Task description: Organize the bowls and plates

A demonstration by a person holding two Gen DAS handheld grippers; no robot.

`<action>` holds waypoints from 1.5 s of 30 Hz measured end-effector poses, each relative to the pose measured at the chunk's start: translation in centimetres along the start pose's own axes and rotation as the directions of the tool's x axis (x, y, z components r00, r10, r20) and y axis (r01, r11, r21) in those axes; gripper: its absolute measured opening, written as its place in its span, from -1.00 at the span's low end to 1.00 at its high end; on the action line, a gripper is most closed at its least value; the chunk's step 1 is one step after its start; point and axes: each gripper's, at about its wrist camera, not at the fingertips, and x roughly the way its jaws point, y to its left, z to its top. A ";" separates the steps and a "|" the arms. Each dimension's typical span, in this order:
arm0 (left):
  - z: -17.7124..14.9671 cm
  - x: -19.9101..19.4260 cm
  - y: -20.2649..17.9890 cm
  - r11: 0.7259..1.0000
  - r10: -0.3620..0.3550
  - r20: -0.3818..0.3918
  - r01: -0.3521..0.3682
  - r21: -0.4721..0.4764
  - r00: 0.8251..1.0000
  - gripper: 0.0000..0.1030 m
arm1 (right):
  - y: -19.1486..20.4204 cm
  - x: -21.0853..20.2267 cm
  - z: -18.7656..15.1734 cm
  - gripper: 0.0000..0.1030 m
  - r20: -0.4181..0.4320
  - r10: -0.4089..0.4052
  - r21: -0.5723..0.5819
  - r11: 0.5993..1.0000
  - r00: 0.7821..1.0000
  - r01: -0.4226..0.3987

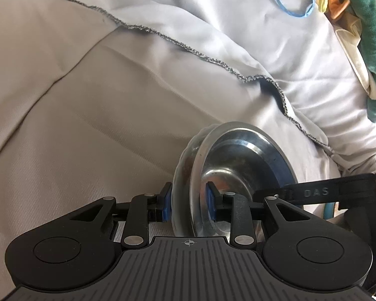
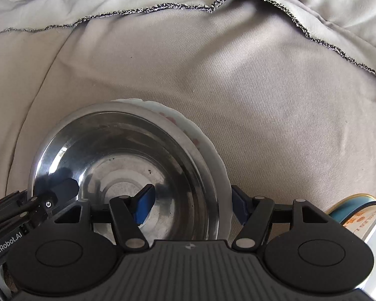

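Pinching the nested steel bowl (image 1: 240,160) and white plate (image 2: 208,148) at opposite rims, both tongs, left (image 1: 189,204) and right (image 2: 191,205), are clamped on the pair, seemingly to keep it together above the cloth (image 2: 275,115)

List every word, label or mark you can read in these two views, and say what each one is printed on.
"GenRobot.AI": on the left tool's black arm, at the lower left of the right wrist view.
"DAS": on the right tool's black arm, in the left wrist view; the start of the word is hidden.
Orange print on the blue-rimmed container: partly cut off, not readable.
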 end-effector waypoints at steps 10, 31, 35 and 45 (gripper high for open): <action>1.0 -7.6 -7.2 0.994 -0.073 0.234 0.050 0.102 0.969 -0.46 | -5.4 -14.5 -5.5 0.24 0.481 -0.033 -0.010 0.999 0.876 0.043; -5.8 0.6 -24.8 0.925 -0.003 -0.060 0.025 0.380 0.998 -0.46 | -25.0 -9.8 -16.2 0.25 0.583 -0.036 0.283 0.945 0.812 -0.162; -5.8 2.0 -24.2 0.936 0.017 -0.064 0.006 0.352 0.998 -0.23 | -26.0 -8.8 -16.8 0.27 0.601 -0.014 0.310 0.926 0.799 -0.217; -6.4 4.6 -23.1 0.957 0.031 -0.133 0.009 0.290 0.991 -0.23 | -26.4 -5.5 -17.2 0.39 0.581 0.078 0.331 0.887 0.810 -0.323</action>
